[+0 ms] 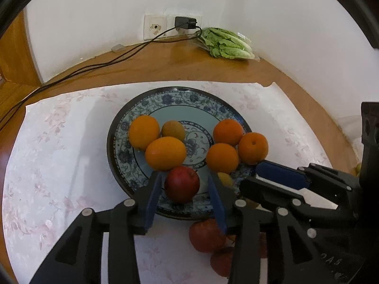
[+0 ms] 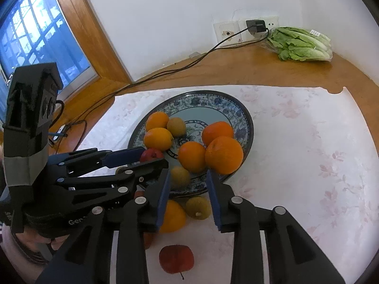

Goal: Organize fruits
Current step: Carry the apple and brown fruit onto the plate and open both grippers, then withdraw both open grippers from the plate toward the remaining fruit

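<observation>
On the white flowered cloth (image 1: 59,142), a round blue-patterned china plate (image 1: 189,99); on its left side, two big yellow-orange fruits (image 1: 165,152) and one small brownish fruit (image 1: 173,130); at its near edge, a round red apple (image 1: 182,184) between the spread blue pads of the left gripper (image 1: 184,177), with a gap on the apple's right, so not pinched; further right, three round oranges (image 1: 222,157) bunched together; right gripper (image 2: 188,174) spread too, a small yellow-brown fruit (image 2: 180,177) on the plate between its pads, not squeezed.
</observation>
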